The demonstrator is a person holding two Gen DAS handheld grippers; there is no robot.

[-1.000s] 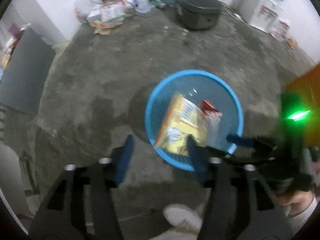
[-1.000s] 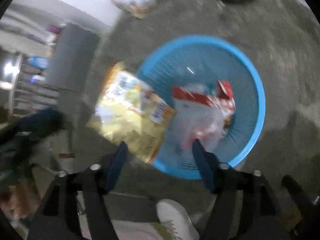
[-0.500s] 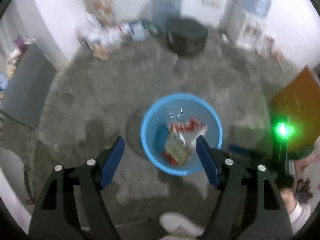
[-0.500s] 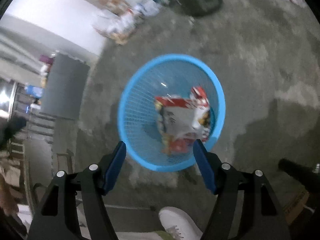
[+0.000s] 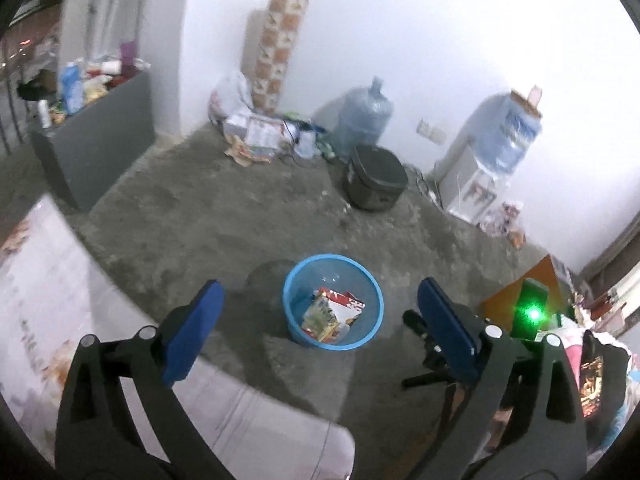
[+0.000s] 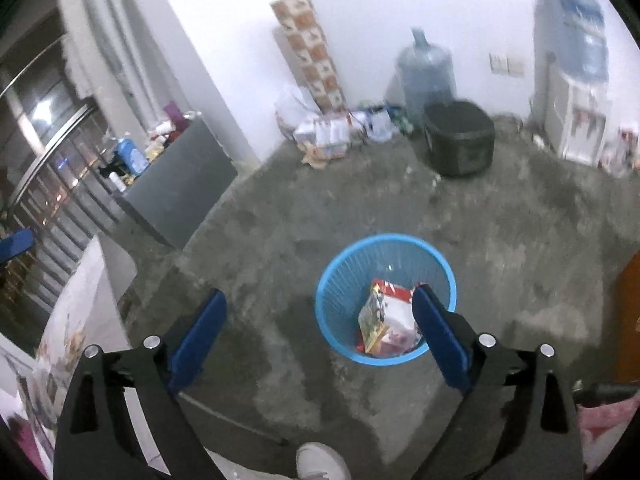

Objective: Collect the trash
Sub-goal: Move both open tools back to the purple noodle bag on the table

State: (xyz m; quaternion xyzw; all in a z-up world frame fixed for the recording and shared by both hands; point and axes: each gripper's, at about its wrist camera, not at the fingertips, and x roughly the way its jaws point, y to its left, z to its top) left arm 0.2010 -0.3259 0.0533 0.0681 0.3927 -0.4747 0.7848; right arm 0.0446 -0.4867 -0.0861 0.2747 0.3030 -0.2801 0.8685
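Observation:
A blue mesh basket stands on the grey concrete floor. Inside it lie a yellow snack packet and a red and white wrapper. My left gripper hangs high above the basket, its blue-padded jaws opening wide with nothing between them. My right gripper is likewise high over the floor, jaws opening, nothing held; its right finger overlaps the basket's rim in the picture.
A heap of bags and papers lies at the far wall beside a water jug. A black lidded bin, a water dispenser, a grey cabinet, a patterned cloth surface, an orange board, and a white shoe.
Both grippers let go of the packet and the wrapper, which now lie in the basket. Both rose well away from it, tilted up toward the wall, and their jaws spread wider.

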